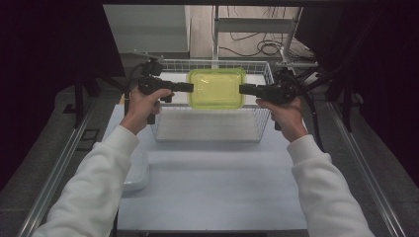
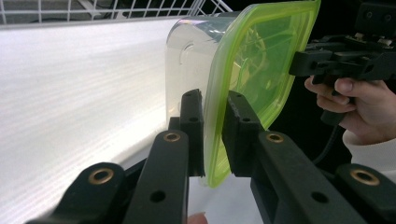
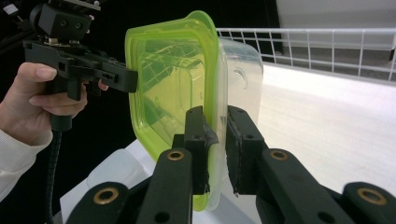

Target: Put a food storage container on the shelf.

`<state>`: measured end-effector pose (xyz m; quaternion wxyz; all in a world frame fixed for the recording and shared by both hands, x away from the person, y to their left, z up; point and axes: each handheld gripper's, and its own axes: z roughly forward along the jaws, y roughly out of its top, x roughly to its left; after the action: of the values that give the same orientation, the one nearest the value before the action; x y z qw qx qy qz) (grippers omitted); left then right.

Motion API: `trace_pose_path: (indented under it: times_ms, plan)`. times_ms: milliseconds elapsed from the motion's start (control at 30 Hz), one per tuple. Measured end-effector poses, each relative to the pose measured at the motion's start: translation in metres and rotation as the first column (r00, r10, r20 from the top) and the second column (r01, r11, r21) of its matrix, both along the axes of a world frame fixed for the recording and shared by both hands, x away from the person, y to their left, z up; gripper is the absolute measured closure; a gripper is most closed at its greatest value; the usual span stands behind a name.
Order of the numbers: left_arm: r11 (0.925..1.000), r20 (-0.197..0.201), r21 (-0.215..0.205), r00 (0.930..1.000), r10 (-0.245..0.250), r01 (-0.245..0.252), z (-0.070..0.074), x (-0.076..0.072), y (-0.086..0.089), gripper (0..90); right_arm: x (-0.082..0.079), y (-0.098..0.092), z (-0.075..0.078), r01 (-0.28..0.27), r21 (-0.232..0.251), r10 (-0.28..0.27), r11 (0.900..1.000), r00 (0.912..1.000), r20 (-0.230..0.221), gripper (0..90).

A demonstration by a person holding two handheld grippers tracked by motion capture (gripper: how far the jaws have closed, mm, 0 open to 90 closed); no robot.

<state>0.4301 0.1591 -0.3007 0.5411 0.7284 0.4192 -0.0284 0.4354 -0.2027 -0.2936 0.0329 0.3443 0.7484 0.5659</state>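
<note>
One lidded container (image 1: 216,89), each gripper (image 1: 189,87) (image 1: 241,89) clamped on its rim; one wire basket (image 1: 207,129); possibly one spare lid (image 1: 136,173).

The white lid (image 1: 136,173) at the table's (image 1: 212,197) left edge is half hidden by a sleeve (image 1: 94,187), and the container's (image 3: 187,93) contents cannot be made out.

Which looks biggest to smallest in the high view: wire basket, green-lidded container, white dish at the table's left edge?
1. wire basket, clearly the largest.
2. green-lidded container.
3. white dish, partly hidden by a sleeve and nearer the camera, so unsure against the container.
</note>
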Motion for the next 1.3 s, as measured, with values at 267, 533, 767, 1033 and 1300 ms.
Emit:
trace_pose_path:
  times_ms: [267,533,767,1033,1300]
  plan:
    - [0.9999,-0.011,0.013,0.9999,0.012,-0.011,0.008,0.018,0.002,79.4,0.018,0.005,0.007,0.017,-0.001,-0.017,1.0,0.9997,-0.018,79.2]
    - [0.9997,-0.029,0.009,0.9993,0.022,-0.021,0.007,0.033,0.005,79.4,0.034,0.009,0.003,0.032,0.001,-0.032,0.999,0.9981,-0.053,79.3]
    - [0.9994,-0.048,0.011,0.9983,0.033,-0.033,0.0,0.041,0.008,79.6,0.04,0.012,-0.003,0.035,0.009,-0.034,0.999,0.9975,-0.062,79.2]
    - [0.9988,-0.087,0.025,0.9952,0.045,-0.043,-0.011,0.051,0.009,79.7,0.05,0.017,-0.009,0.042,-0.014,-0.043,0.999,0.993,-0.11,79.1]
    - [0.9978,-0.132,0.003,0.989,0.066,-0.066,-0.016,0.061,0.011,79.5,0.061,0.02,-0.018,0.056,-0.019,-0.059,0.998,0.9824,-0.177,78.4]
